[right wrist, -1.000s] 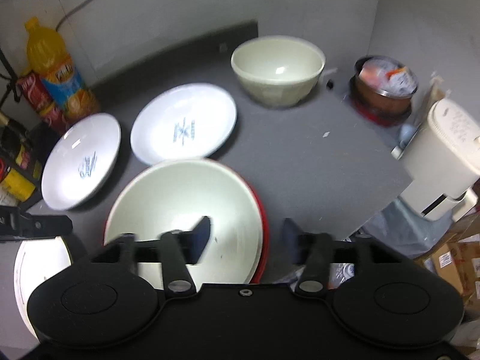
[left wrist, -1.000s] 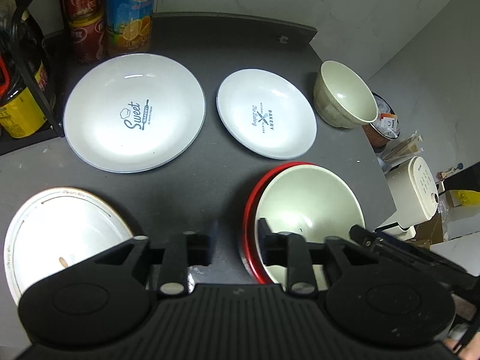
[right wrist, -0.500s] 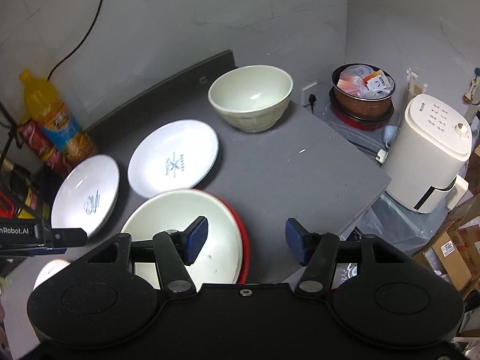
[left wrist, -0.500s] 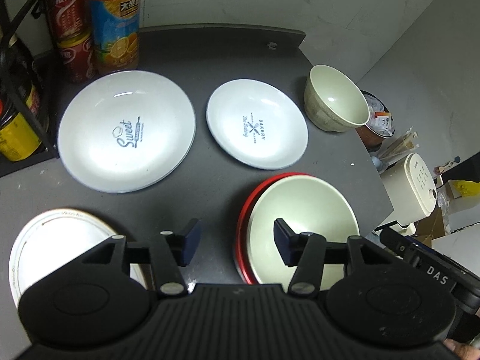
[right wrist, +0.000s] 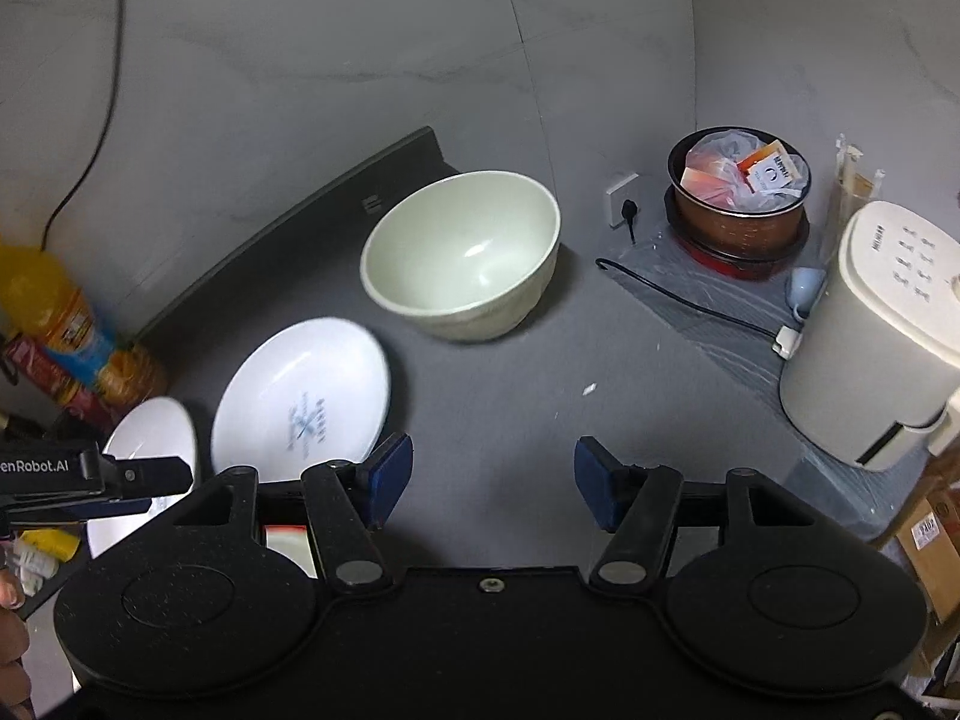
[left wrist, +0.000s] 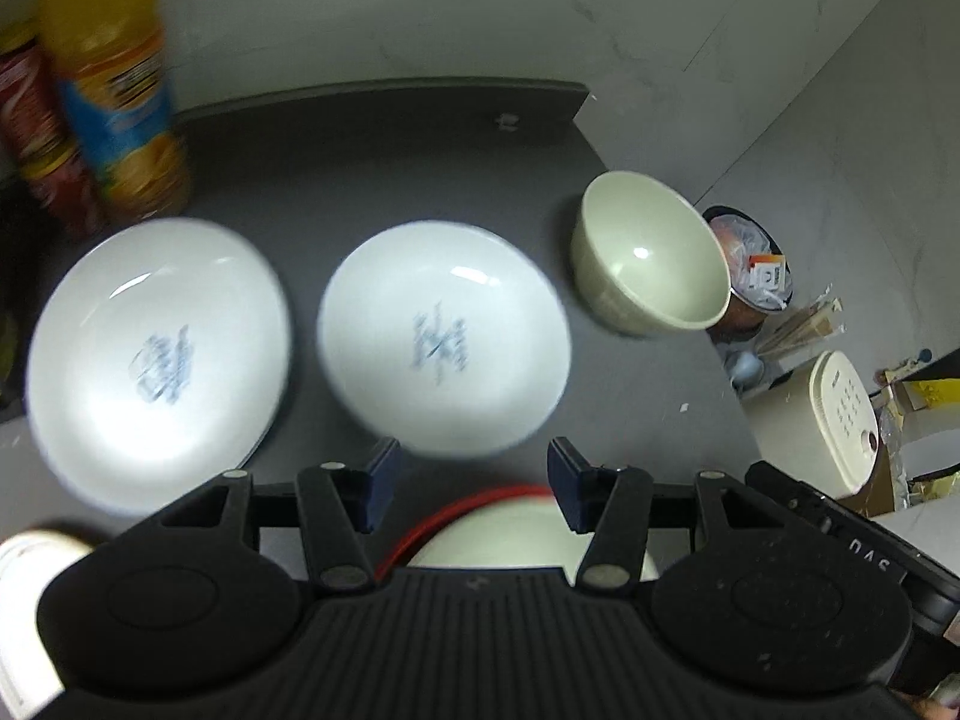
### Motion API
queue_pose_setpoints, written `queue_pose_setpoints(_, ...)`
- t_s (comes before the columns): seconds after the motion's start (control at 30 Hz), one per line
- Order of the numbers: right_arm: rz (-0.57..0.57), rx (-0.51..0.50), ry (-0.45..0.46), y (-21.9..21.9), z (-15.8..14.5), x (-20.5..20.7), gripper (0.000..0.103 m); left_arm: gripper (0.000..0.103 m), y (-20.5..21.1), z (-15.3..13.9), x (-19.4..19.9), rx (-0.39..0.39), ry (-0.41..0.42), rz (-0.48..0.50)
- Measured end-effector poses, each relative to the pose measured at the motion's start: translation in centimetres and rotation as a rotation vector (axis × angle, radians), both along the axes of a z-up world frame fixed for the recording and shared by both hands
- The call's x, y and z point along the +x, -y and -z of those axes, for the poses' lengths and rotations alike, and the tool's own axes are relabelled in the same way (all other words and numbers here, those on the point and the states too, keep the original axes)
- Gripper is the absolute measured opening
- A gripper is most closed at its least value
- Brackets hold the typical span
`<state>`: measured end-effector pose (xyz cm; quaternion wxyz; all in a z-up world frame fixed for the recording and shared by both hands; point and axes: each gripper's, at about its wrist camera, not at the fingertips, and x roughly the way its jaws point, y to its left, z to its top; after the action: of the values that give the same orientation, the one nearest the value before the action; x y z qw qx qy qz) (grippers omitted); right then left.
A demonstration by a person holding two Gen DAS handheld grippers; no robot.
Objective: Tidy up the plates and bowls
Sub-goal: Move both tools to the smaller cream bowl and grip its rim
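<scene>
On the dark grey table (left wrist: 372, 168) lie a large white plate (left wrist: 156, 354) at the left and a smaller white plate (left wrist: 444, 336) in the middle; the smaller one also shows in the right wrist view (right wrist: 303, 396). A cream bowl (left wrist: 654, 252) stands at the far right corner, seen too in the right wrist view (right wrist: 462, 252). A cream bowl in a red dish (left wrist: 504, 534) sits just under my left gripper (left wrist: 471, 480), which is open and empty. My right gripper (right wrist: 492, 477) is open and empty above bare table, short of the far bowl.
An orange juice bottle (left wrist: 114, 84) and red cans (left wrist: 36, 138) stand at the back left. A white-rimmed plate (left wrist: 24, 546) lies at the near left. Off the table's right edge are a bin with rubbish (right wrist: 738, 192), a white appliance (right wrist: 876, 330) and a cable.
Both grippers have lifted and tilted toward the far side of the table. The bowl in the red dish has slid mostly out of view beneath them. Both sets of jaws stay open.
</scene>
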<state>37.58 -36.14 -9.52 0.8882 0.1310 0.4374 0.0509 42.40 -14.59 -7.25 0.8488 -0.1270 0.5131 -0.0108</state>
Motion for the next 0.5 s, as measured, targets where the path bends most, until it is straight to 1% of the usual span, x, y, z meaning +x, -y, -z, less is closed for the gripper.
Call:
queue_pose_setpoints(0.27, -0.027, 0.031, -0.025, 1.7, 1.5, 5.9, 0.059, 0.052, 2.8, 1.6, 6.7, 0.005, -0.026, -0.035)
queue_pose_setpoints(0.5, -0.063, 0.037, -0.053, 2.4, 2.6, 10.2, 0.059, 0.052, 4.8, 2.9, 11.2, -0.008, -0.029, -0.058)
